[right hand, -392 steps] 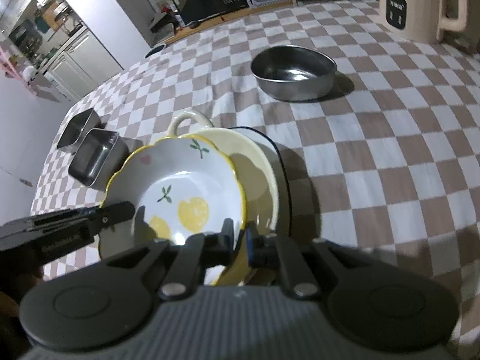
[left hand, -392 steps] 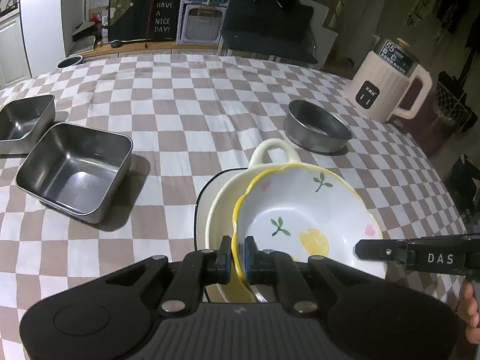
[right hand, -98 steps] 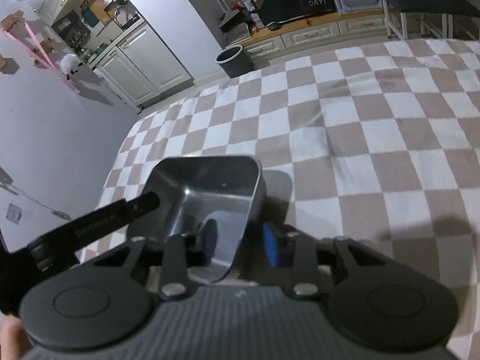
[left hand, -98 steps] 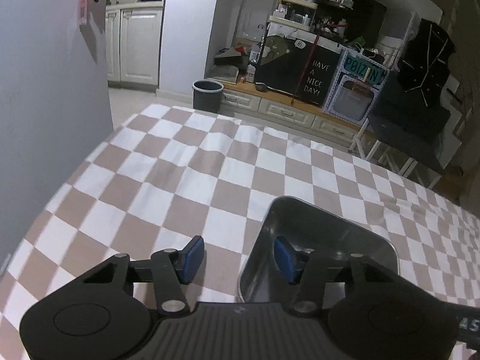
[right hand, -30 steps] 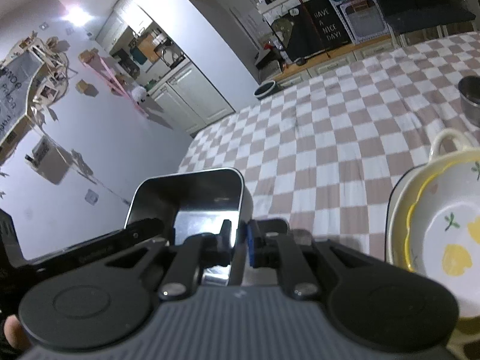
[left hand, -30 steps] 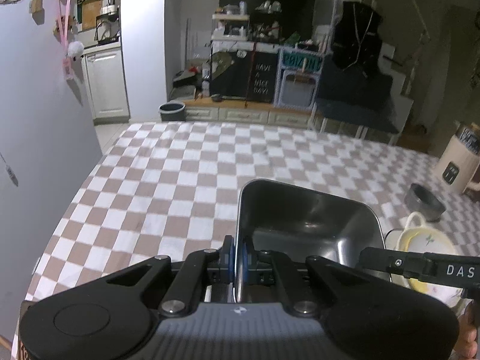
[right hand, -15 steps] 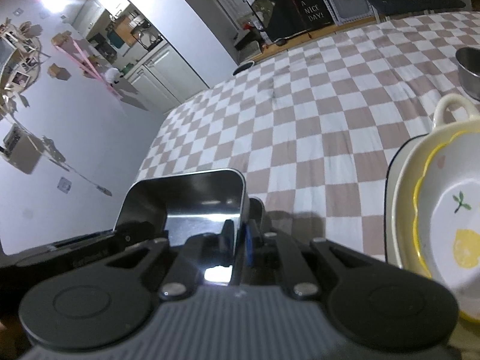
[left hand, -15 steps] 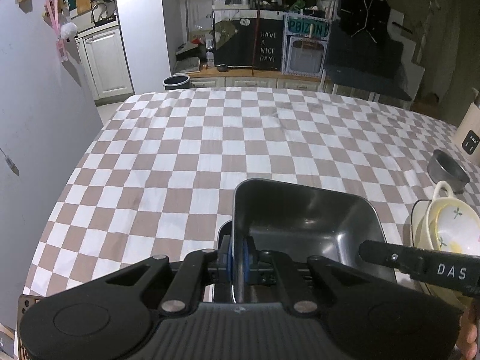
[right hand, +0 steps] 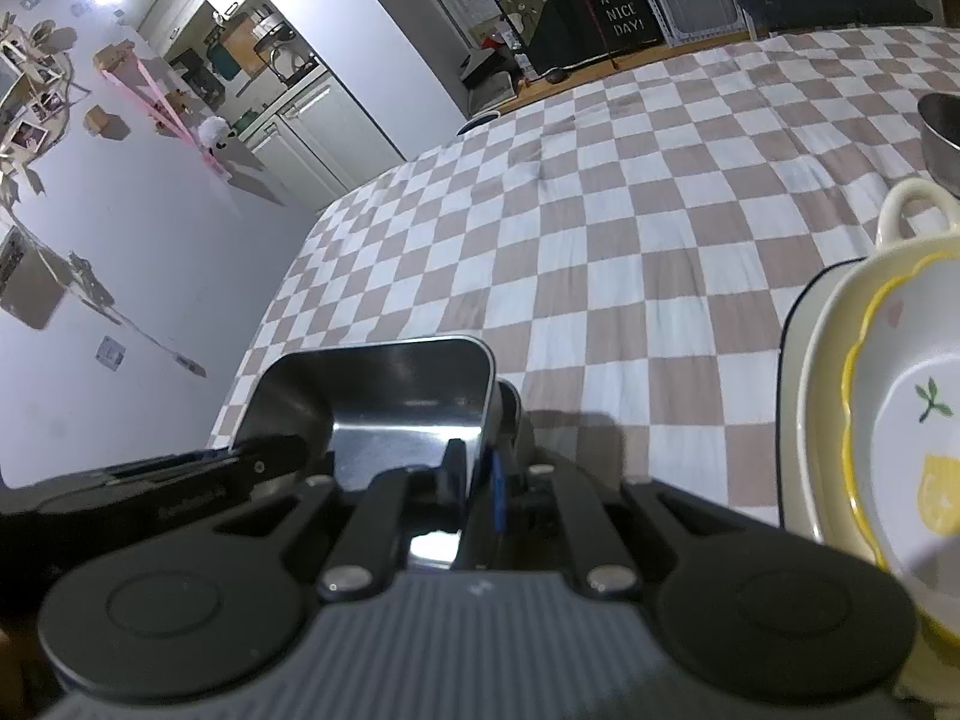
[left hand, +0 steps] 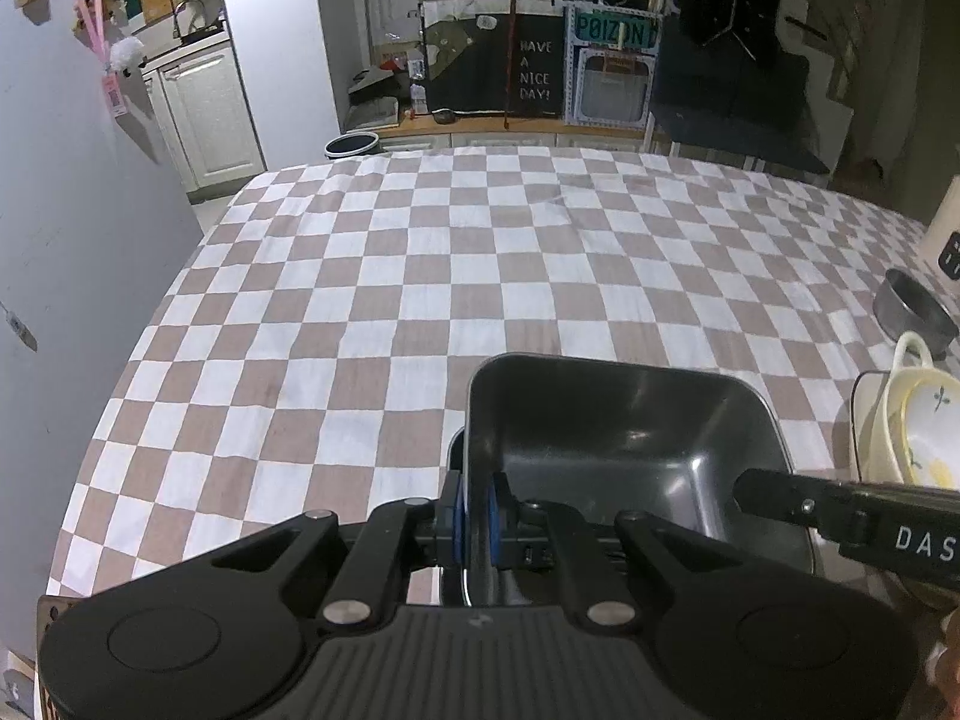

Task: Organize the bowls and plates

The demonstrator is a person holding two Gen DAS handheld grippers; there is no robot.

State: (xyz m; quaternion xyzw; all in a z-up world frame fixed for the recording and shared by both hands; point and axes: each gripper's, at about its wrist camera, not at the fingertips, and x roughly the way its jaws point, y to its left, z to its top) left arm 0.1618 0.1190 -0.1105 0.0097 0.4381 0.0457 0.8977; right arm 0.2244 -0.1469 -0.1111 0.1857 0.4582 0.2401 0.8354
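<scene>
left wrist view: left claw (left hand: pixel 474 510) clenched on the left wall of a square steel tray (left hand: pixel 618 438), blue pads either side of the thin rim. the tray sits inside a second steel tray (left hand: pixel 454 462), only a sliver of whose rim shows at the left, just outside the held one. both are over the near part of the checkered table (left hand: pixel 420 276). the right claw's finger, with white letters on it, reaches in across the tray's right side. further right: a stack of ceramic dishes (left hand: pixel 900 426), with a yellow-rimmed floral bowl on top and a cream handled dish under it. a round steel bowl (left hand: pixel 915 312) sits behind the stack, near the table's far right edge.

right wrist view: right claw (right hand: pixel 477 489) clenched on the right wall of the same square steel tray (right hand: pixel 384 402), one pad inside, one outside. the outer tray's corner (right hand: pixel 513 414) peeks out just right of it. the left claw's black body comes in low at the left, over the tray's left side. the stack of ceramic dishes (right hand: pixel 852 396) is to the right, apart from the trays, with brown-and-white table (right hand: pixel 600 252) between them. the round steel bowl (right hand: pixel 942 132) is cut off at the right edge.
</scene>
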